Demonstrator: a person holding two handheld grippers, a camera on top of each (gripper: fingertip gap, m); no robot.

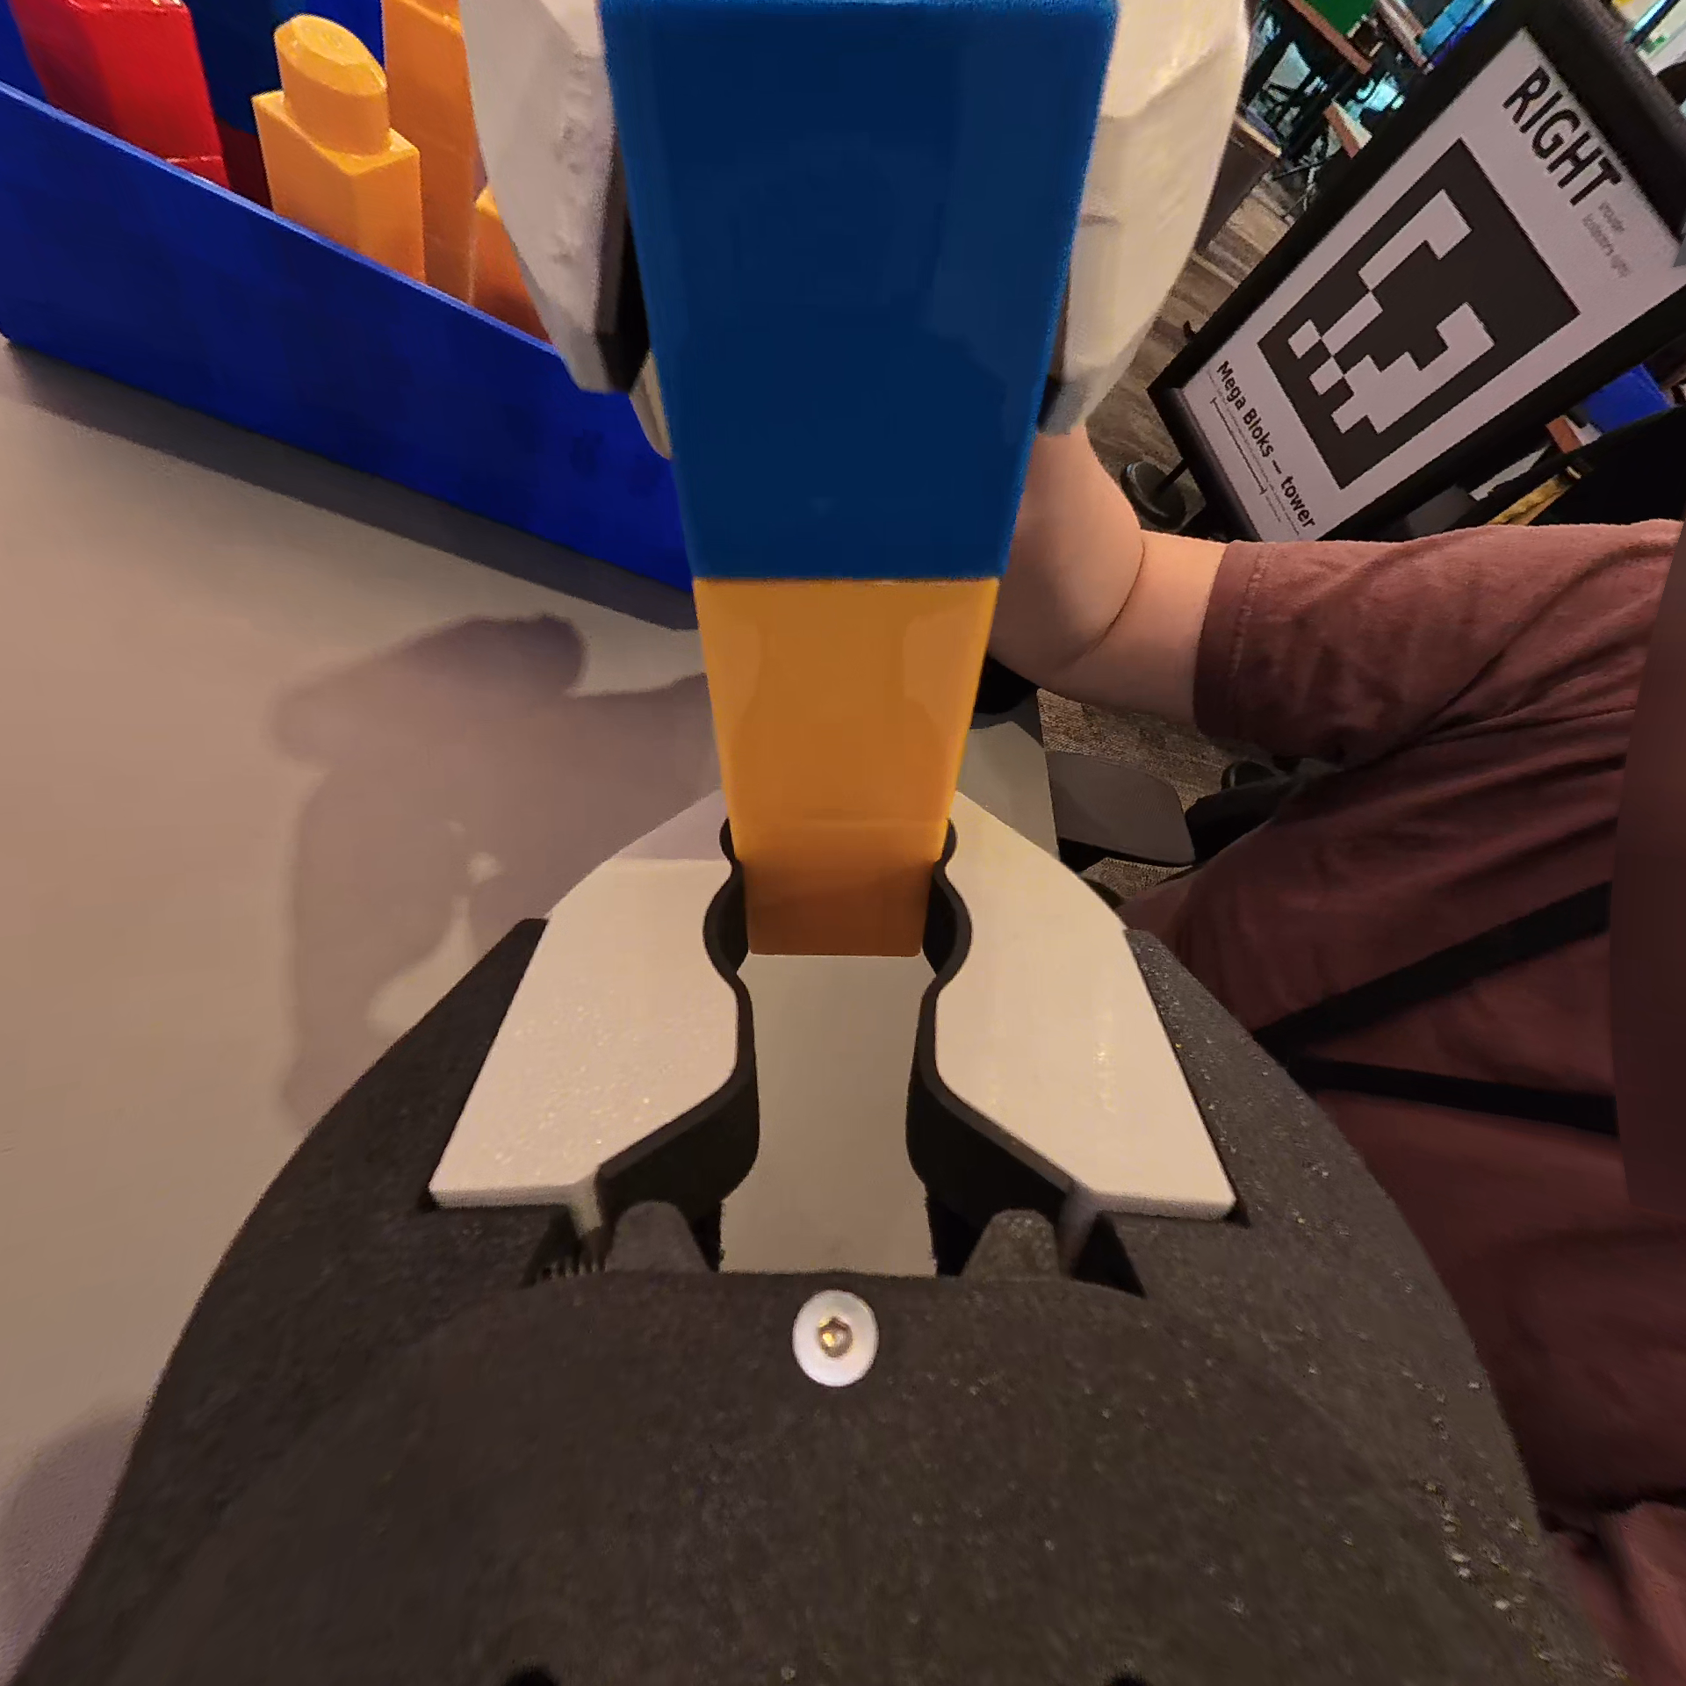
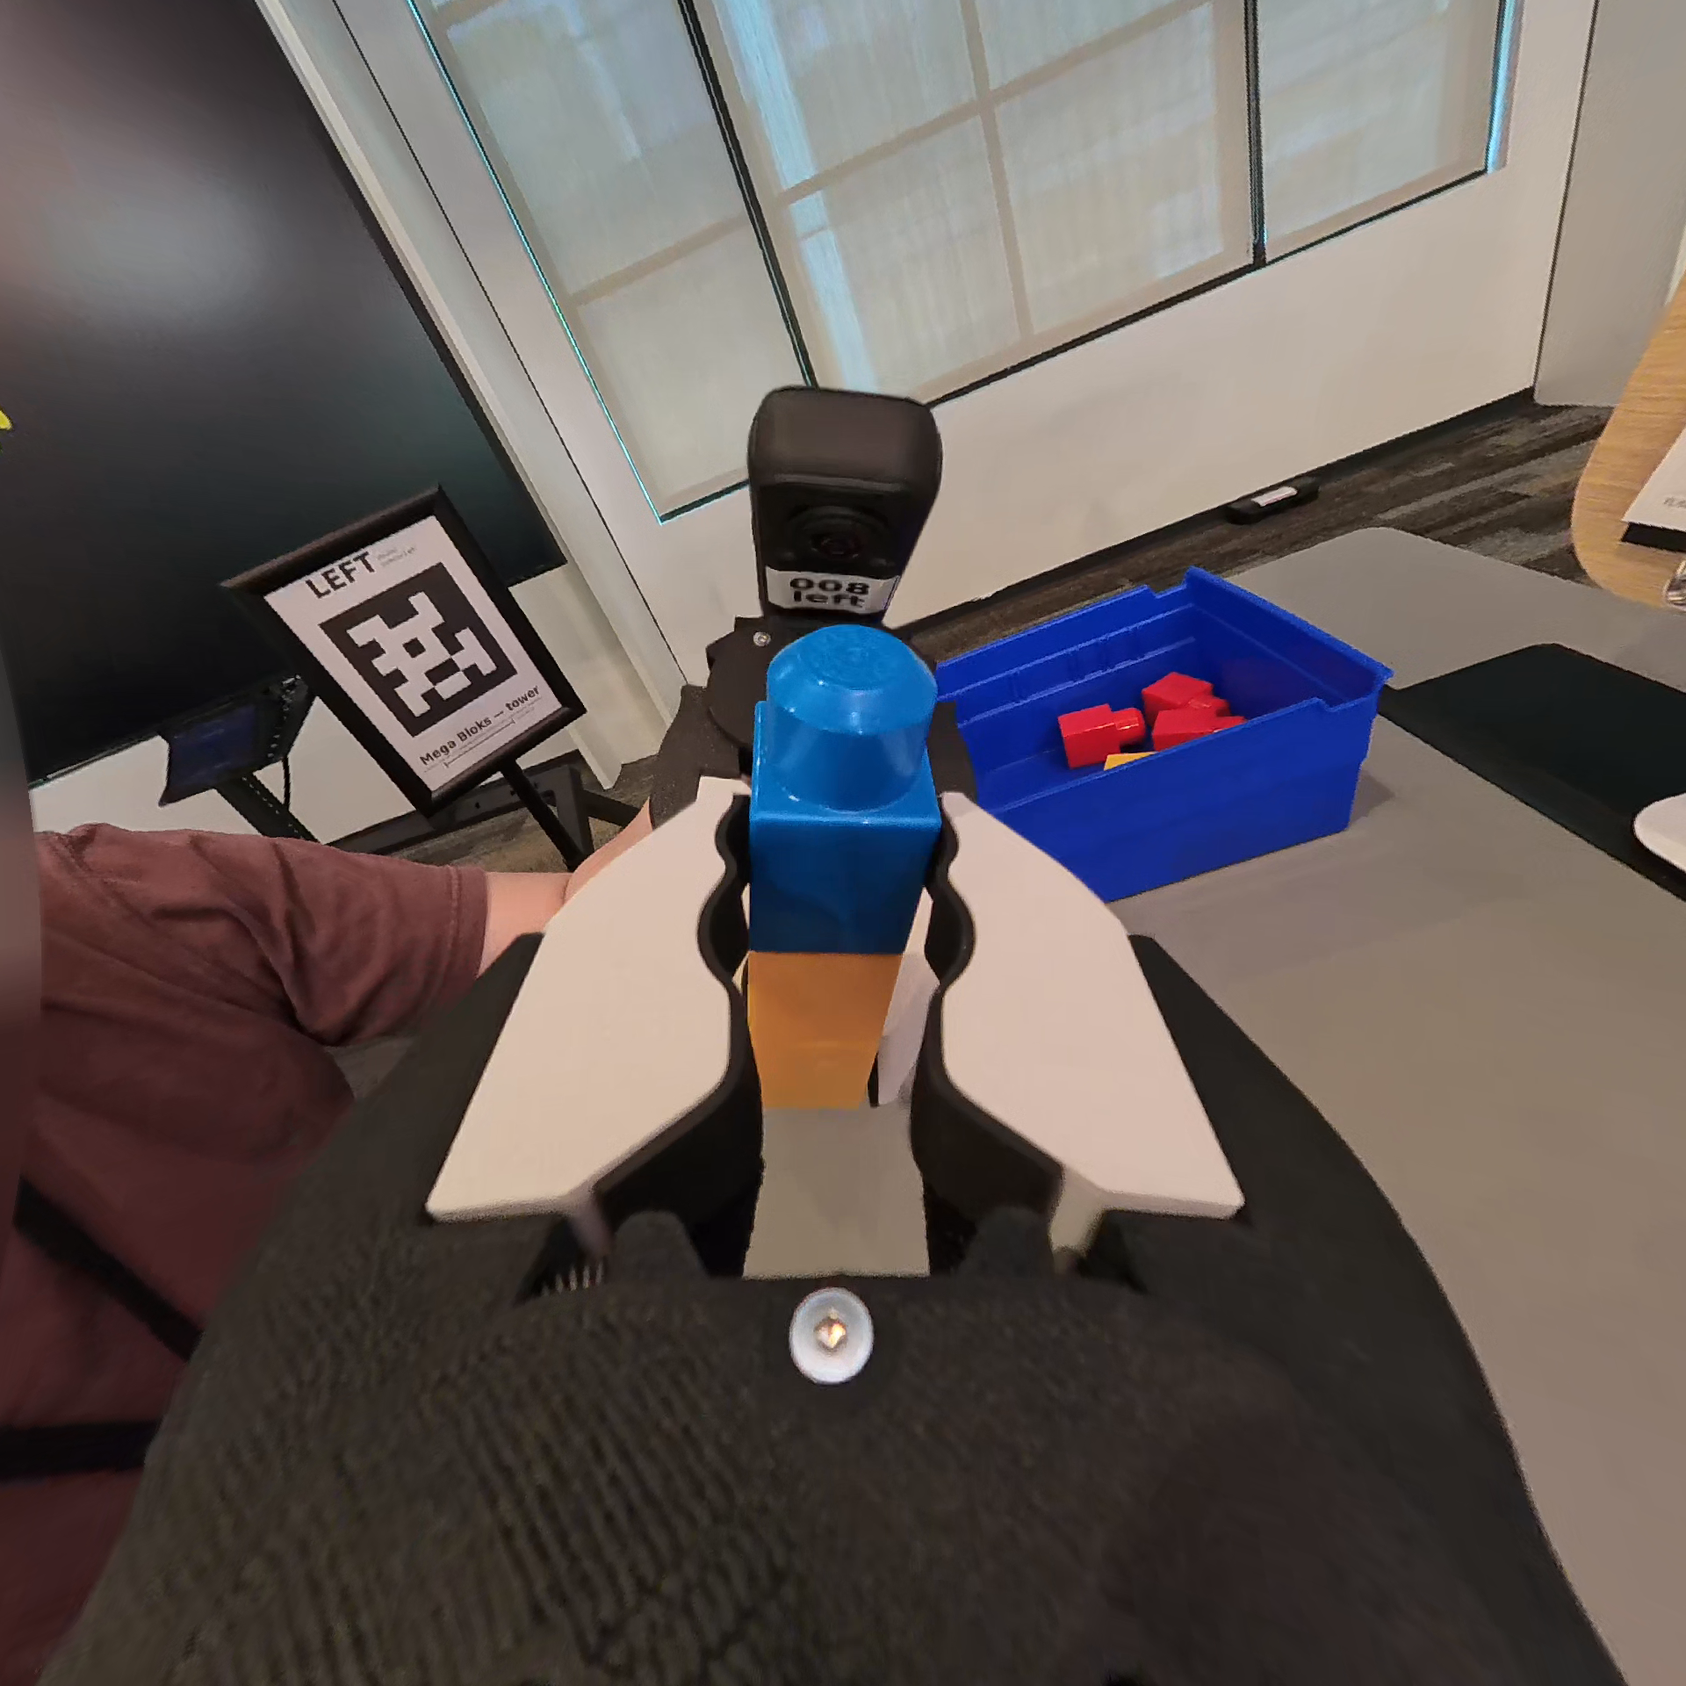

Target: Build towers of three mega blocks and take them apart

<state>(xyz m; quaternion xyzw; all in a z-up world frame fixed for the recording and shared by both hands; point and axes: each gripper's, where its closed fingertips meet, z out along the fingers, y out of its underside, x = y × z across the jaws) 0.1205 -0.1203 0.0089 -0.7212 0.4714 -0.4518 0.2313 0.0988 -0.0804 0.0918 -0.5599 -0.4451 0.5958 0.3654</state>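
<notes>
Three red blocks lie in the blue bin.

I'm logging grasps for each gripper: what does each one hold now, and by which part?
Left gripper clamps the orange block's free end; right gripper clamps the sides of the blue block joined to it.

The left gripper has a black, grainy foam-like body, two flat white fingers with wavy black inner pads, and a silver screw at its centre. The right gripper looks the same. Beside it, the person wears a maroon short sleeve.
</notes>
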